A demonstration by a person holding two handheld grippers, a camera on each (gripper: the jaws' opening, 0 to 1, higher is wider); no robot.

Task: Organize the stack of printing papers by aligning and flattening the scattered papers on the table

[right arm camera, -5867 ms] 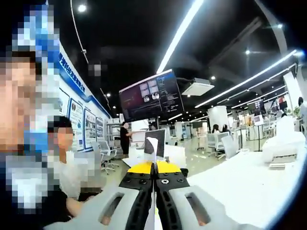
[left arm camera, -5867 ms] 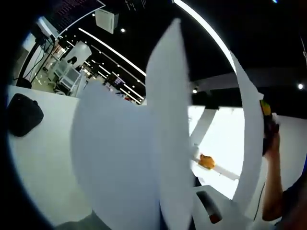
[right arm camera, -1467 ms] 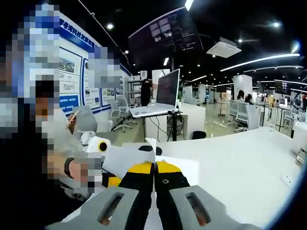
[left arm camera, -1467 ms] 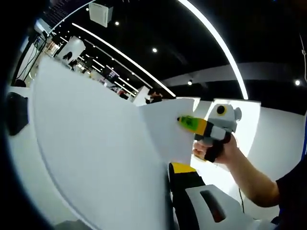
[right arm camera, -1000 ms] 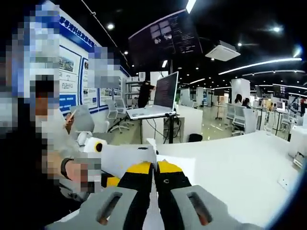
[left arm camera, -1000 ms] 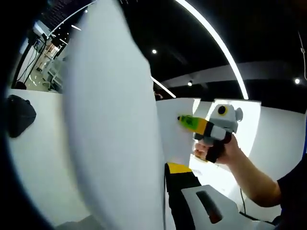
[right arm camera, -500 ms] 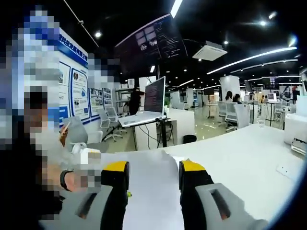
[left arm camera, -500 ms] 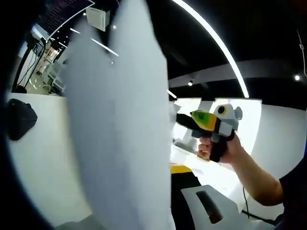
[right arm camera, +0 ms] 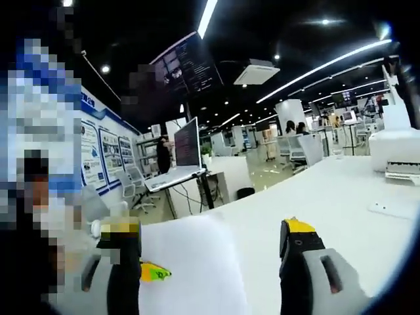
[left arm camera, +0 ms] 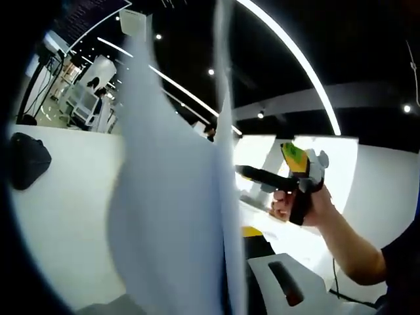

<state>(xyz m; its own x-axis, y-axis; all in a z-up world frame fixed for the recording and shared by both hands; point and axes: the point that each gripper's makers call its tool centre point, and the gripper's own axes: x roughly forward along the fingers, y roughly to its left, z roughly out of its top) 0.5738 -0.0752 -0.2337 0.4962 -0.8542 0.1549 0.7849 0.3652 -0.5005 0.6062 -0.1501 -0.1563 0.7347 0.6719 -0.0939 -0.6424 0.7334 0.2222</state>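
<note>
Papers (left arm camera: 174, 216) are held upright, edge-on and blurred in the left gripper view, rising from the left gripper (left arm camera: 241, 275); its jaws appear clamped on them, one yellow-tipped jaw seen just right of the sheets. In the right gripper view the sheets (right arm camera: 190, 272) are seen low between the right gripper's (right arm camera: 210, 252) jaws, which are spread wide apart and not touching the paper. The right gripper (left arm camera: 289, 174) is also seen from the left gripper view, gripped by a hand (left arm camera: 298, 207), well clear of the sheet edge. A white table (right arm camera: 335, 197) runs out behind, mostly bare. A black bag (left arm camera: 27, 161) sits at its far left. An open-plan office with a laptop (right arm camera: 176, 157) and ceiling light strips (left arm camera: 295, 59) is seen beyond.
</note>
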